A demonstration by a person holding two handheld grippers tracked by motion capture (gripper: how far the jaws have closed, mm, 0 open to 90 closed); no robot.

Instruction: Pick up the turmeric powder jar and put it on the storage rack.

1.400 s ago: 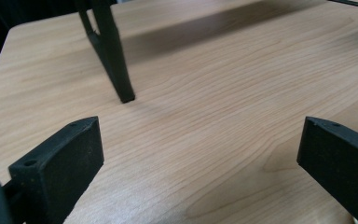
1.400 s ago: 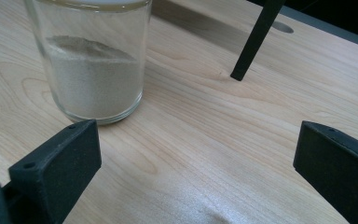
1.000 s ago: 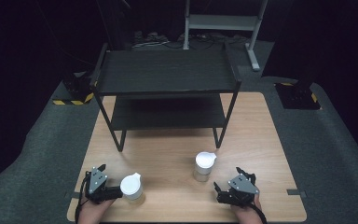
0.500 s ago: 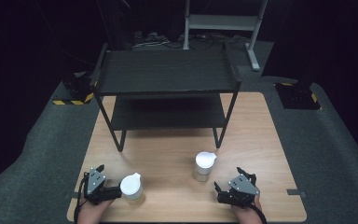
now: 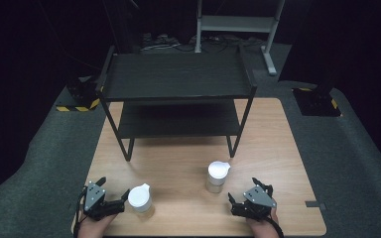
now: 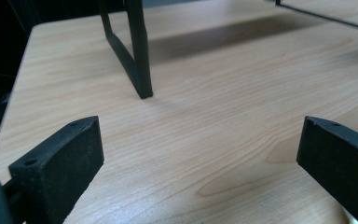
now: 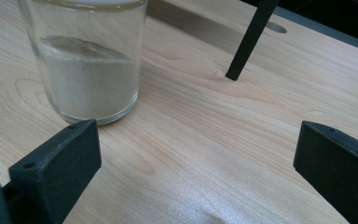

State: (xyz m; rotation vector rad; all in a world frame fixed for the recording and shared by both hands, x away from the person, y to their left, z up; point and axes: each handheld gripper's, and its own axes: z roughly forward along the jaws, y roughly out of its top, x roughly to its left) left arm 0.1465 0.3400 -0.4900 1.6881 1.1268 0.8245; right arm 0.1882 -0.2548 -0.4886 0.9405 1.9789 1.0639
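Two glass jars with white lids stand on the wooden table (image 5: 178, 168). The left jar (image 5: 140, 199) is right beside my left gripper (image 5: 113, 194), which is open and points toward it. In the left gripper view, my left gripper (image 6: 200, 140) holds nothing, with bare wood between its wide-apart jaws. The right jar (image 5: 217, 176) sits up and left of my right gripper (image 5: 240, 194). Half full of pale sand, this jar (image 7: 91, 60) stands ahead of the left jaw of my right gripper (image 7: 198, 140), which is open and empty.
A black two-tier shelf (image 5: 176, 79) stands on the far half of the table. One of its legs (image 6: 140, 56) rises ahead of the left gripper, and another leg (image 7: 249, 39) ahead of the right. Dark carpet surrounds the table.
The left gripper has drifted slightly to the left, away from its jar. The jars and the right gripper have not moved.
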